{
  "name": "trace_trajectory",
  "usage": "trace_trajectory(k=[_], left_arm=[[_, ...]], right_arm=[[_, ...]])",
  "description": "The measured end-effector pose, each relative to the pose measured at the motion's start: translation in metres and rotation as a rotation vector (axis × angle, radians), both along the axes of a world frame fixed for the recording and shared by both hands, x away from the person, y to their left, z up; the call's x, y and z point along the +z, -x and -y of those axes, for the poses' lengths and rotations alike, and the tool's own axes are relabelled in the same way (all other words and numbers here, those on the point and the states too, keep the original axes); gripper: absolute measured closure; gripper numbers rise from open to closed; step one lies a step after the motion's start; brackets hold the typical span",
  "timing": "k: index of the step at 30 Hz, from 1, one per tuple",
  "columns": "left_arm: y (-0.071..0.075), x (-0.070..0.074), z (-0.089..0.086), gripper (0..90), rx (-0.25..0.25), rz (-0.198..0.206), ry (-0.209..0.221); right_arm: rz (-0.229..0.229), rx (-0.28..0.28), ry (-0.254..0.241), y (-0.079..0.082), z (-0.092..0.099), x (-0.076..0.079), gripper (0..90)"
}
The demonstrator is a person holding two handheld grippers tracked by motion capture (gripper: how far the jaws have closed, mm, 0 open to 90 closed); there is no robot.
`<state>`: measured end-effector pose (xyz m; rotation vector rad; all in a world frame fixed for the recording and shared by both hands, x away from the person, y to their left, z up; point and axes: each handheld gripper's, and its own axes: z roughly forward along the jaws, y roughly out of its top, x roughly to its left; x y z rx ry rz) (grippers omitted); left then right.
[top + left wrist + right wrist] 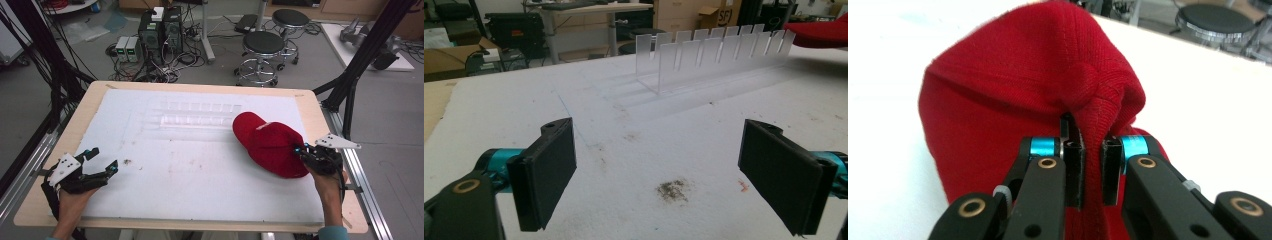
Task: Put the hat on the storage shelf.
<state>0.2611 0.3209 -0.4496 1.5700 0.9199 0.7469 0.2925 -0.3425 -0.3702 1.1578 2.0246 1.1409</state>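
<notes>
Table (pixel 45 200): wooden top covered by a white foam sheet (pixel 200 185) with a few dirt smudges; stools and computer boxes stand on the floor beyond the far edge.

Clear rack (pixel 192 114): slotted acrylic holder lying left-to-right at the far middle of the sheet; from the left gripper view it stands upright with empty slots (pixel 719 52).

Red cap (pixel 272 142): on the right half of the sheet, just right of the rack's right end. Long axis runs diagonally, brim toward the far left near the rack, crown toward the near right.

Right gripper (pixel 301 150): at the cap's near-right end, jaws drawn almost together on a pinched fold of crown fabric (pixel 1088 107); the cloth bunches between the pads (pixel 1074 165). Reads as a firm grip.

Left gripper (pixel 102 161): near-left corner of the table, jaws spread wide with nothing between them, pads (pixel 546 172) pointing across the sheet toward the rack and the cap beyond (pixel 819 32).

Key relation: the cap extends away from the right jaws toward the far left, so the rack lies along the brim's direction. The right hand is on the cap; the left is well apart from it.

Judgement: cap is gripped; the next move likely lifts or drags it. A one-sided pinch may let the brim sag or swing.
</notes>
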Motion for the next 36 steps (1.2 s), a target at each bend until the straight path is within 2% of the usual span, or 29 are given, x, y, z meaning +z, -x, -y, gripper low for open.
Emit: trace_trajectory(k=[4,5,10,12,21,23,24,28,30,36], left_arm=[[-0.001,0.0,-0.001,15.8,0.001,-0.006,0.007],[-0.001,0.0,-0.001,15.8,-0.002,-0.008,0.009],[-0.003,0.001,-0.004,15.8,-0.004,-0.031,0.035],[-0.004,0.003,-0.004,15.8,-0.008,-0.037,0.028],[-0.007,0.021,0.003,15.8,-0.072,-0.032,0.008],[-0.008,0.025,0.006,15.8,-0.09,-0.033,0.001],[-0.009,0.027,0.008,15.8,-0.102,-0.033,0.001],[-0.01,0.037,0.013,15.8,-0.153,-0.031,0.008],[-0.01,0.043,0.016,15.8,-0.177,-0.028,0.009],[-0.01,0.065,0.025,15.8,-0.257,-0.04,-0.012]], right_arm=[[0.036,0.027,0.0,0.001,-0.01,0.021,85.1],[0.036,0.027,0.0,0.001,-0.01,0.021,85.1],[0.079,0.07,0.007,0.002,-0.024,0.043,85.1],[0.104,0.111,0.006,0.003,-0.033,0.055,85.2],[0.153,0.194,-0.003,0.005,-0.05,0.077,85.4],[0.158,0.235,-0.017,0.007,-0.058,0.083,85.4],[0.158,0.235,-0.017,0.007,-0.058,0.083,85.4],[0.189,0.302,-0.032,0.005,-0.068,0.088,85.4],[0.181,0.331,-0.048,0.004,-0.075,0.089,85.4],[0.178,0.414,-0.033,-0.001,-0.098,0.088,85.4]])
